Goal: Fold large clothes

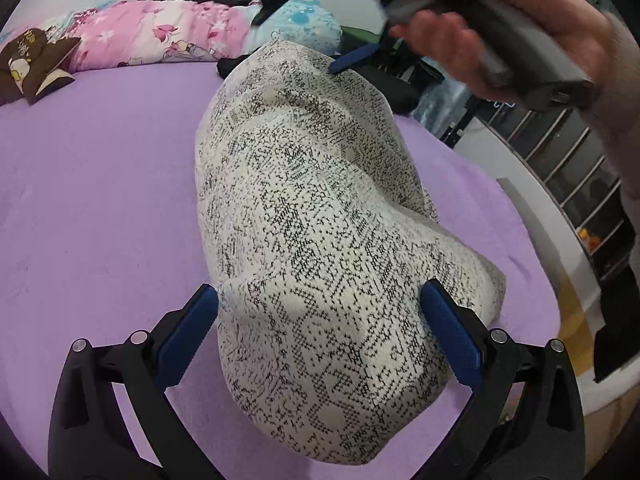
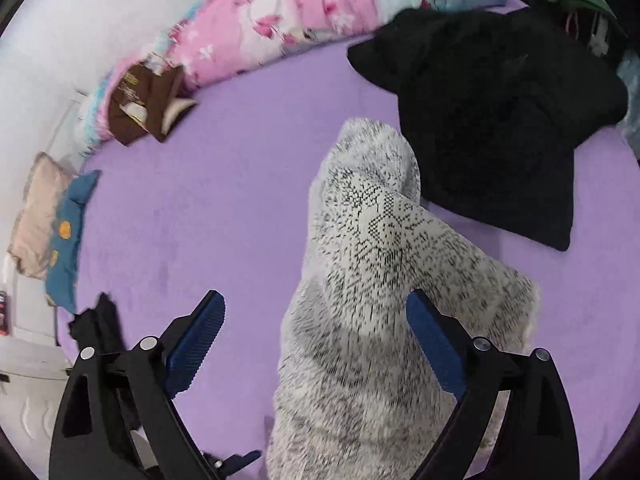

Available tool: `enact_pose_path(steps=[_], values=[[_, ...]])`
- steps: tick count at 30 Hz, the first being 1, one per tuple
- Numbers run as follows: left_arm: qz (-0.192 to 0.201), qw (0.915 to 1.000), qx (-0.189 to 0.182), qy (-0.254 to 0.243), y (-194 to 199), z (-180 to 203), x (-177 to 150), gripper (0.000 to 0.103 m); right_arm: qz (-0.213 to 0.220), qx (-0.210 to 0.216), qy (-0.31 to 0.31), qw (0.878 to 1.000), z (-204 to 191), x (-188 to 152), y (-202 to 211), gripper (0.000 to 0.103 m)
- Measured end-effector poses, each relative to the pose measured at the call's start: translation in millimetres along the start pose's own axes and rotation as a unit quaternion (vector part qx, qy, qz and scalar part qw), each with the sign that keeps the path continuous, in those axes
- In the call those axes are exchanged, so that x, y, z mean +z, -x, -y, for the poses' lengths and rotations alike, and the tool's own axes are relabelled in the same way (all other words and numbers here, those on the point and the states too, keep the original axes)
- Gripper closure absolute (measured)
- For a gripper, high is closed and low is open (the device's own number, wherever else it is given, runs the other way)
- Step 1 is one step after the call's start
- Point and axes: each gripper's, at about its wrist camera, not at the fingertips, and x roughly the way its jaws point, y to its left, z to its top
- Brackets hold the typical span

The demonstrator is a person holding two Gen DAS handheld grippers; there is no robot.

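Low in the left wrist view, the left gripper [image 1: 320, 320] stands spread astride the cream, black-speckled knitted garment [image 1: 312, 208], bunched mid-frame on the purple fleece bedcover [image 1: 100, 200]. Pinch one edge only. Upper right, the right gripper [image 1: 352, 60], spread and empty, should take the far corner.

Place: a bedroom in a home.
Bed: a big bed with a soft purple sheet [image 2: 192, 208] fills most of both views.
Far edge of the bed: a pink flower quilt [image 1: 160, 38] and a light blue blanket [image 1: 308, 26] lie rolled up by the white wall [image 2: 80, 4].
Left edge of the bed: a beige pillow [image 2: 34, 216] and a blue pillow [image 2: 66, 240].
Clothes: a black garment [image 2: 500, 120] and a small brown one [image 2: 140, 108] lie on the sheet.
Right side: a railing with metal bars [image 1: 560, 152].
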Motion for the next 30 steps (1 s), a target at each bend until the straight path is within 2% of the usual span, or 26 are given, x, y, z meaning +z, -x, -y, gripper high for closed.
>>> enact_pose_path(steps=[8, 12, 18, 23, 27, 30], values=[[0.000, 0.9994, 0.022, -0.027, -4.8, 12.1, -8.7, 0.005, -0.049, -0.057, -0.001, 0.997, 23.3, 23.1, -76.7, 0.009], [0.004, 0.9992, 0.024, -0.032, -7.6, 14.1, -11.4, 0.005, -0.069, -0.050, -0.021, 0.996, 40.6, 27.4, -114.8, 0.005], [0.004, 0.9992, 0.023, -0.033, -9.0, 12.7, -11.4, 0.005, -0.085, -0.053, -0.003, 0.995, 43.1, 38.0, -149.3, 0.005], [-0.006, 0.9998, -0.001, -0.021, -7.1, 6.8, -8.3, 0.005, -0.080, -0.034, 0.019, 0.996, 41.2, 38.1, -136.2, 0.005], [-0.020, 0.9995, -0.021, -0.010, 3.0, -0.7, -0.8, 0.006, -0.047, 0.004, 0.028, 0.998, 48.6, 18.7, -88.1, 0.005], [-0.015, 0.9993, -0.033, -0.007, 17.1, -6.4, 6.7, 0.007, -0.036, 0.034, 0.020, 0.999, 59.2, -0.9, -51.3, 0.005]])
